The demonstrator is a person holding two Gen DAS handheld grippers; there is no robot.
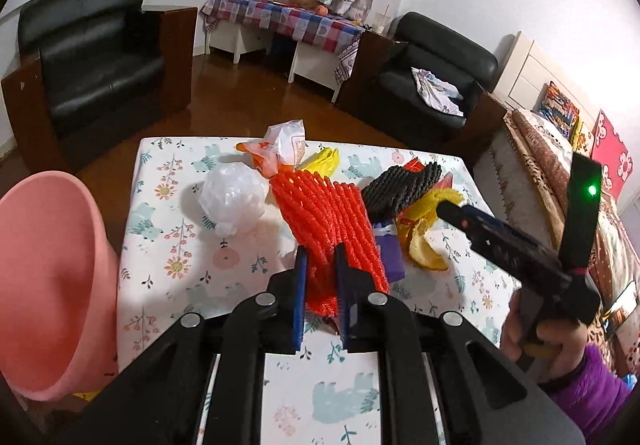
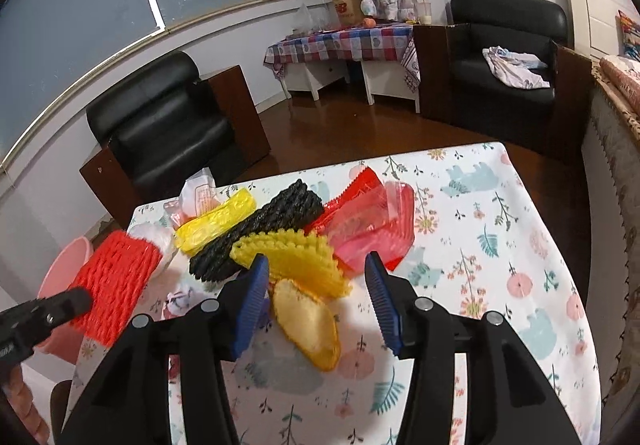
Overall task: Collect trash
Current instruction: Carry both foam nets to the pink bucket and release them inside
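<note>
The left gripper (image 1: 321, 277) clamps the orange foam fruit net (image 1: 320, 213); the pink plastic bin (image 1: 52, 285) sits left. The right gripper (image 2: 316, 297) hovers open.

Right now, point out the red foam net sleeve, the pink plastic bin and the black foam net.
Red foam net sleeve (image 1: 320, 213), left wrist view, mid-body above the fingers.
Pink plastic bin (image 1: 48, 285), left wrist view, inner wall.
Black foam net (image 2: 256, 237), right wrist view, middle of its length.
</note>
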